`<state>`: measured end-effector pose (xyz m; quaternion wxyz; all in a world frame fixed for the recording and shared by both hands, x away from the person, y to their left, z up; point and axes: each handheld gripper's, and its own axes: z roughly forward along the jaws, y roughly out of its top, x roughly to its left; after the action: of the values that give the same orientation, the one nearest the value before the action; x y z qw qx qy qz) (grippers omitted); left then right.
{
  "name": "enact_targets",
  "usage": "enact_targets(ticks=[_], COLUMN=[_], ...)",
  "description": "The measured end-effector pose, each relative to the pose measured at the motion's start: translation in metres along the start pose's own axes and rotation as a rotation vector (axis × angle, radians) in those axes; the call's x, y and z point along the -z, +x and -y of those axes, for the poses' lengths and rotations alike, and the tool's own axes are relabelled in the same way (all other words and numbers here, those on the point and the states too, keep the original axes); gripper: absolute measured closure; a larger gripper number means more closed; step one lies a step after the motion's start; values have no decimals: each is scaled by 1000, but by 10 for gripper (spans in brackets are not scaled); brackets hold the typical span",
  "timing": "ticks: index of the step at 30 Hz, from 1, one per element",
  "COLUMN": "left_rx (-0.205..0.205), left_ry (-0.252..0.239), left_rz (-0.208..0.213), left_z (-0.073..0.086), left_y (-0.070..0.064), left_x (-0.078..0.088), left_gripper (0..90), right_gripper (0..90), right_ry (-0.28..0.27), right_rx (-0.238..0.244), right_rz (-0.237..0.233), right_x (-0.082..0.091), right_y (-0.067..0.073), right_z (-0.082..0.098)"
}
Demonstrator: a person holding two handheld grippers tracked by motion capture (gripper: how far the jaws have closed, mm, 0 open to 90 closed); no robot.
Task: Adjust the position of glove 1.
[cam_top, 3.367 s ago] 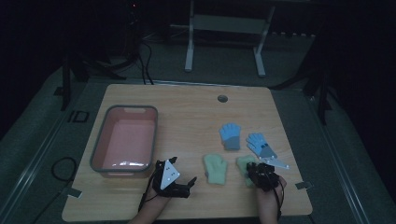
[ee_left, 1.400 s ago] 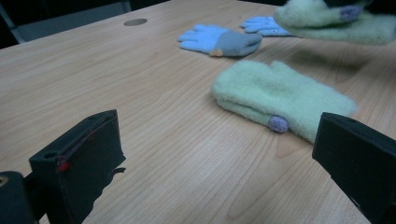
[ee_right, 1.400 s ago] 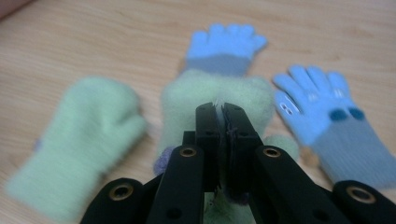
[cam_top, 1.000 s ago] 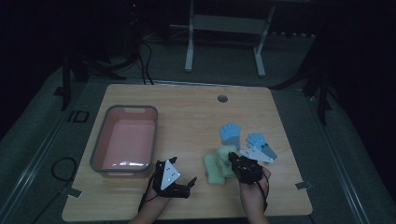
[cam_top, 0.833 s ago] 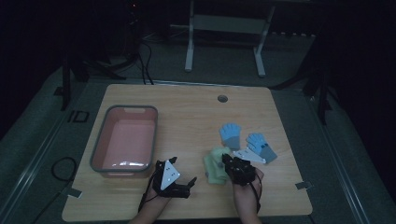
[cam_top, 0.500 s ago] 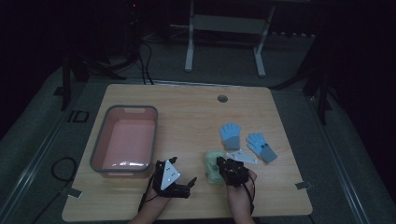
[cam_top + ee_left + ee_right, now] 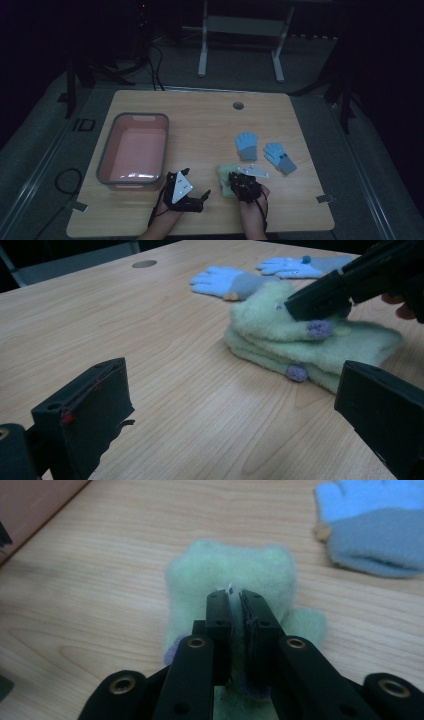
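Two pale green gloves [image 7: 227, 179] lie stacked one on the other near the front edge of the tabletop [image 7: 200, 125], and the right gripper [image 7: 239, 181] has its jaws nearly together, pinching a fold of the upper glove [image 7: 230, 575]; the jaws have just eased apart slightly with the fleece between them. In the left gripper view, that gripper presses onto the top of the green pile [image 7: 300, 340] from about 2 o'clock. The left gripper [image 7: 200, 195] rests at about 9 o'clock of the pile, its jaws spread wide and holding nothing, pointing toward the gloves. Up at about 1 o'clock from the pile lie two blue gloves [image 7: 246, 145], side by side and apart from it. A pink bin [image 7: 107, 155] sits at the left of the tabletop.
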<state>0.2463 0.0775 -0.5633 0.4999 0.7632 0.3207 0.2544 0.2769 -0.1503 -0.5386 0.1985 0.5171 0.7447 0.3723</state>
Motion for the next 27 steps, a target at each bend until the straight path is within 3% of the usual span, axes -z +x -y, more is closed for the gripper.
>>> enact_targets(ticks=[5,12,19,20,22,27], left_rx=[-1,-4,-7,-10,-15,-12], left_ry=[0,0,5,6,6,4], left_rz=[3,4,7,5,5,12], left_z=[0,0,0,0,0,-1], left_y=[0,0,0,-1,-1,-1], left_x=[0,0,0,0,0,-1], left_gripper=[18,18,19,19,19,18], right_gripper=[816,707,514,467,414,264], right_ry=[-1,-16,-32,-33,-19,19], right_rx=[3,31,109,115,147,147], right_rz=[-13,-51,-94,-116,-114,-198], right_x=[-2,2,11,12,13,12], right_y=[-2,-6,-23,-27,-33,-51], right_z=[1,-4,-16,-17,-20,-25])
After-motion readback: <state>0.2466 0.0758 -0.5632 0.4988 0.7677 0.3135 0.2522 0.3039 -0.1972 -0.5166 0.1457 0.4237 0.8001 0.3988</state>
